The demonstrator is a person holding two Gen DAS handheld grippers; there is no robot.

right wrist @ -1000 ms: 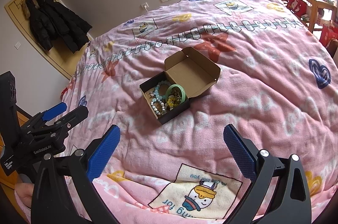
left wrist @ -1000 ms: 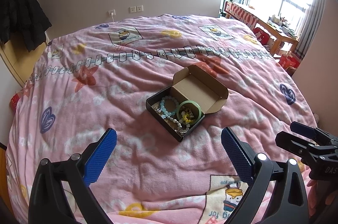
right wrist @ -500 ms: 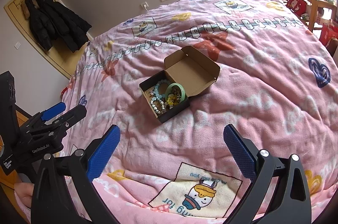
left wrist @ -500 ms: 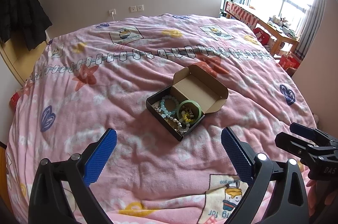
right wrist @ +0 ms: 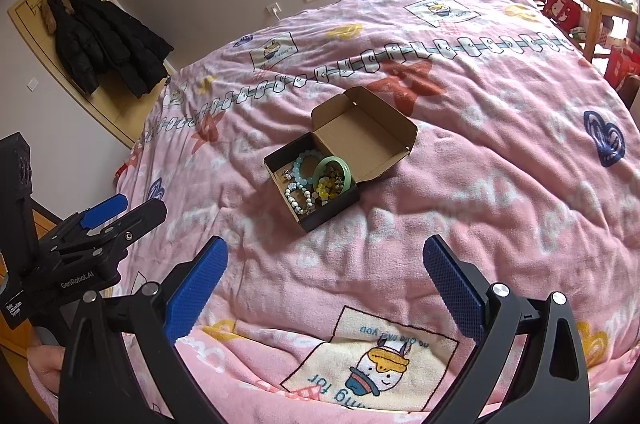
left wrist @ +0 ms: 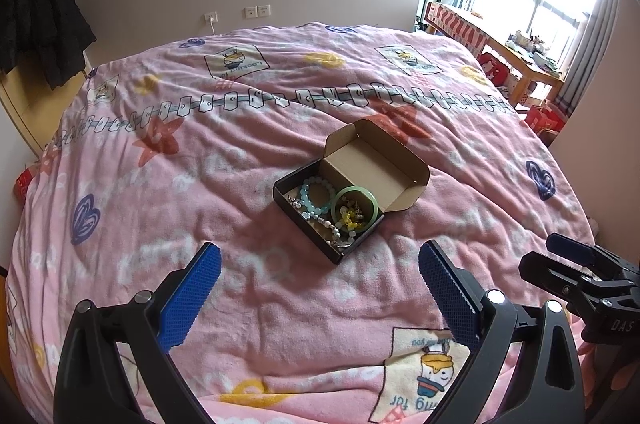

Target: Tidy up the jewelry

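Pink bed blanket [left wrist: 224,192] fills the room, and a small open box [left wrist: 352,184] of jewelry [left wrist: 336,208] sits in its middle. Both the left gripper [left wrist: 316,284] and the right gripper [right wrist: 326,282] hover near the box with fingers wide apart, holding nothing.

Open black cardboard box with brown lid [left wrist: 320,224] [right wrist: 320,214]: one lay on the bed.
Pale green jade-like bangle [left wrist: 370,202] [right wrist: 347,173]: one sat in the box.
Light blue round-bead bracelet [left wrist: 308,198] [right wrist: 298,170]: one lay beside the bangle.
White-and-blue beaded strand [left wrist: 336,228] [right wrist: 298,202]: at least one; the tangle prevented an exact count.
Yellow bead cluster [left wrist: 348,216] [right wrist: 324,189]: one showed inside the bangle.
Pink cartoon-printed fleece blanket [left wrist: 200,184] [right wrist: 500,184]: one covered the bed.
Black two-finger grippers with blue pads: two, the left gripper [left wrist: 316,264] [right wrist: 120,214] and the right gripper [right wrist: 326,260] [left wrist: 560,256].
Black hanging coats [right wrist: 108,40]: two hung together.
White wall sockets [left wrist: 257,11]: three were visible.
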